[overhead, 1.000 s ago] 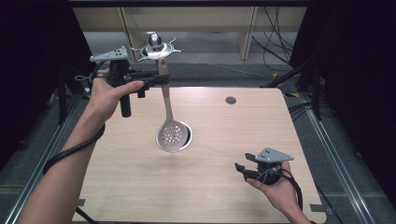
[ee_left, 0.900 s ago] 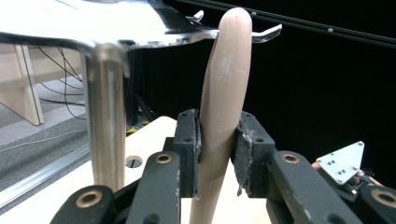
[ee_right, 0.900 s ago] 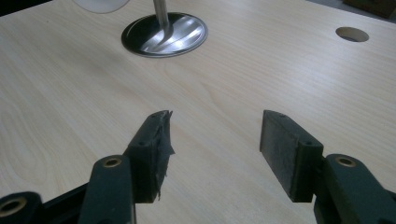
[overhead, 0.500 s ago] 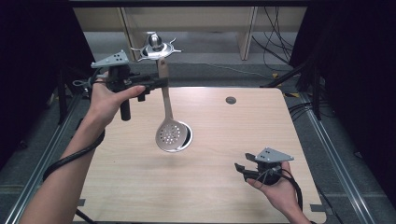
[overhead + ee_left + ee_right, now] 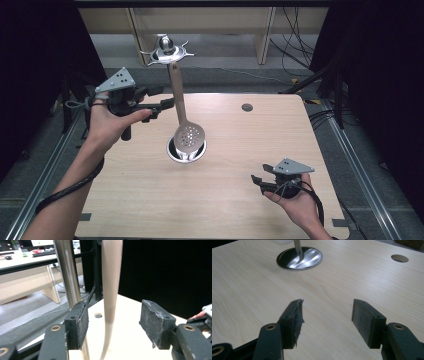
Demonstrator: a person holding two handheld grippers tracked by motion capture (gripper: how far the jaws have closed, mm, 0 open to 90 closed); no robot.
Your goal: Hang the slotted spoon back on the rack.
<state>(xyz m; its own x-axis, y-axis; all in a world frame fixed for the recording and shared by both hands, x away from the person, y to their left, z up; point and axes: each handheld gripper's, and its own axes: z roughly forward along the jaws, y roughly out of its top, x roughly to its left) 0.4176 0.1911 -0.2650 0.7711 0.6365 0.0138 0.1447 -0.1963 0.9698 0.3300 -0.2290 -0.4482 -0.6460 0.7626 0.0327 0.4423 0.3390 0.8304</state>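
Skimmer (image 5: 187,136) unmarked, on rack (image 5: 167,50)

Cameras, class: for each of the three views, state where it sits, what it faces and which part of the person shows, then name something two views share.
High view: above the table, facing down; both forearms, left gripper, right gripper.
Left gripper view: between open jaws, facing the hanging skimmer; fingertip at right.
Right gripper view: low over the table, open jaws facing the stand base.
Shared: table hole.
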